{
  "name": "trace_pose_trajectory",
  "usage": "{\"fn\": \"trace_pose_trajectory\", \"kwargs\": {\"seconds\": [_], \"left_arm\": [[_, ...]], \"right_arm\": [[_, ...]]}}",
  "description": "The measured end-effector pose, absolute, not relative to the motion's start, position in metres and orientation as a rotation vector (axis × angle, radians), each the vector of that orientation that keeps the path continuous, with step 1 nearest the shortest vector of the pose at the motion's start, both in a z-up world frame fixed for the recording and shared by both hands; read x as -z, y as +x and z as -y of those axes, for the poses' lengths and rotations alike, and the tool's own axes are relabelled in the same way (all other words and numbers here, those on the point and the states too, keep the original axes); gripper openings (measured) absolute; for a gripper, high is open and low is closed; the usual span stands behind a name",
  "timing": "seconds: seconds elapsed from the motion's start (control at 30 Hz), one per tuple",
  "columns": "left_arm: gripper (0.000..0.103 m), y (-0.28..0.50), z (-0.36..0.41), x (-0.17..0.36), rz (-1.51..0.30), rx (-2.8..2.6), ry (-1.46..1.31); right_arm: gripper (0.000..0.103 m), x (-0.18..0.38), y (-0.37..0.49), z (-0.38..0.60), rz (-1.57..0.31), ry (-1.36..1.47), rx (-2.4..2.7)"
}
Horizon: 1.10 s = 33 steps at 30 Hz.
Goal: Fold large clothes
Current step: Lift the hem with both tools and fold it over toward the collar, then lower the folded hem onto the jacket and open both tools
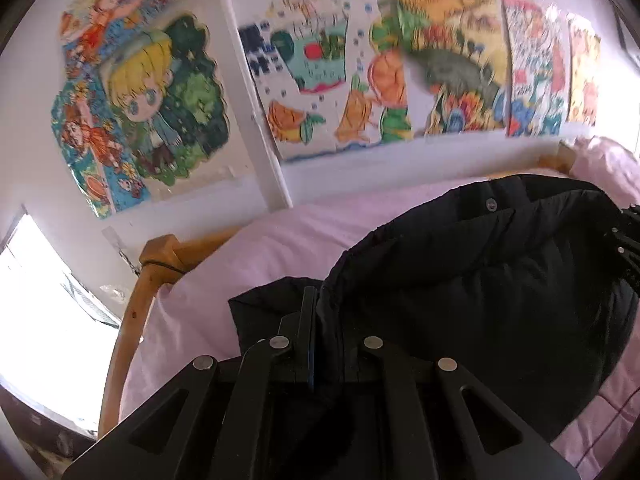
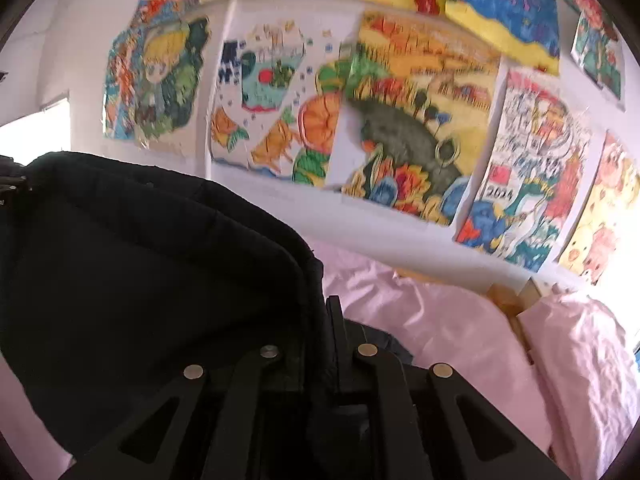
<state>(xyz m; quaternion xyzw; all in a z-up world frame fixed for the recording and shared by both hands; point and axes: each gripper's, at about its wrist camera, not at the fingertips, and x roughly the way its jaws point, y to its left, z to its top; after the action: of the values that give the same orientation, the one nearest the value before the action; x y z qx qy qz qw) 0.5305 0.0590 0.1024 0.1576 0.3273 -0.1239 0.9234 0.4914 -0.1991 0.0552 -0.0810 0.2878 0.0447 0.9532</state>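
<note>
Both grippers, left [image 1: 316, 320] and right [image 2: 330, 320], have fingers pinched on the black jacket [image 1: 480, 288].

White wall [image 1: 248, 184]: covered in taped children's drawings [image 2: 412, 120]. Bed with pink sheet [image 1: 280, 244], wooden frame [image 1: 128, 320] at 8 o'clock. Bright window [image 1: 44, 300] at 9 o'clock, overexposed. Pink pillow [image 2: 580, 360] at 4 o'clock.

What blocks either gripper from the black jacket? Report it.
Nothing visible. The left gripper is shut on the black jacket at its edge, and the right gripper is shut on its other edge, above the pink bedding.
</note>
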Motion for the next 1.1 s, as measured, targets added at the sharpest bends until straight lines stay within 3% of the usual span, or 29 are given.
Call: {"fn": "trace_pose_trajectory", "kwargs": {"seconds": [0.4, 0.6, 0.8, 0.9, 0.97, 1.1], "left_arm": [[0.006, 0.596, -0.054, -0.026, -0.882, 0.211, 0.306], [0.006, 0.611, -0.052, -0.002, -0.919, 0.203, 0.316], [0.008, 0.616, -0.047, 0.011, -0.916, 0.202, 0.329], [0.008, 0.619, -0.047, 0.014, -0.897, 0.202, 0.326], [0.009, 0.618, -0.05, 0.012, -0.882, 0.21, 0.309], [0.015, 0.616, -0.059, 0.002, -0.857, 0.223, 0.252]], "right_arm": [[0.012, 0.006, 0.546, 0.208, -0.705, -0.109, -0.163], [0.019, 0.02, 0.559, 0.217, -0.723, -0.064, -0.175], [0.031, 0.038, 0.569, 0.224, -0.743, -0.026, -0.17], [0.043, 0.046, 0.573, 0.229, -0.741, 0.0, -0.153], [0.06, 0.047, 0.572, 0.233, -0.728, 0.015, -0.124], [0.071, 0.044, 0.567, 0.248, -0.696, 0.08, -0.105]]}}
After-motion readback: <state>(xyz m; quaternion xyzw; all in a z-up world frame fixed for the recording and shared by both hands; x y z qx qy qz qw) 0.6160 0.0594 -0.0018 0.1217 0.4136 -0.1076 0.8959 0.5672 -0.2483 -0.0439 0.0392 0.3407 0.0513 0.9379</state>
